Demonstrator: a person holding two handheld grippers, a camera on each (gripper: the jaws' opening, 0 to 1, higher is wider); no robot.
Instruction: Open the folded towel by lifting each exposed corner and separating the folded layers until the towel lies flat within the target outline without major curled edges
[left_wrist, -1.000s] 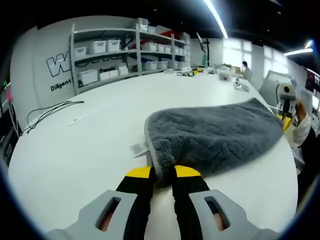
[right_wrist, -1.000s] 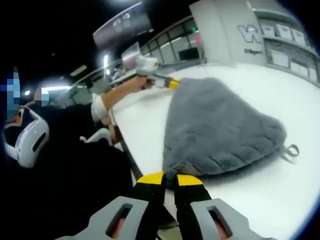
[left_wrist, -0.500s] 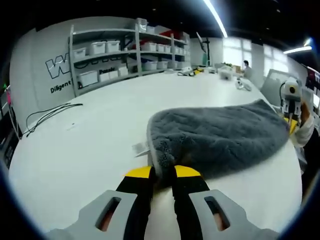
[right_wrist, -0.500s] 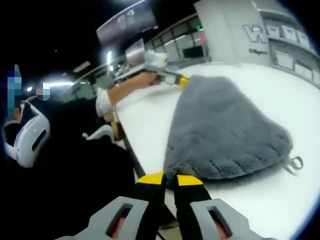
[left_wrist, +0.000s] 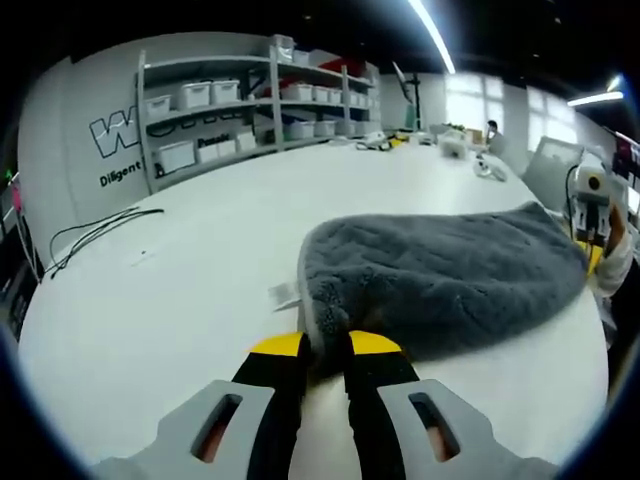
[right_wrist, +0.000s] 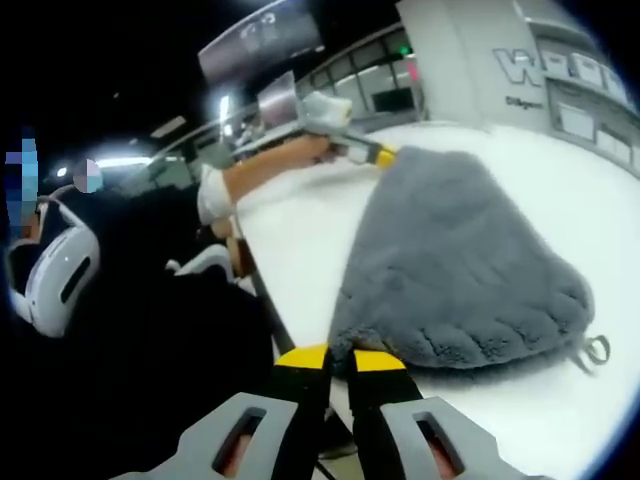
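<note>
I count one grey towel (left_wrist: 440, 275) on one white table (left_wrist: 200, 290), with one hanging loop (right_wrist: 597, 349) at its edge and one small label tab (left_wrist: 284, 294) beside it. I hold two grippers: my left gripper (left_wrist: 325, 345) and my right gripper (right_wrist: 340, 357), each with two yellow-tipped jaws. One shelving unit (left_wrist: 260, 105) stands behind the table, holding several white bins. One black cable (left_wrist: 95, 228) trails across the tabletop.

Both your views sit low and close at opposite corners of the grey towel (left_wrist: 440, 275) (right_wrist: 460, 265), facing each other across the counter (left_wrist: 200, 270).
</note>
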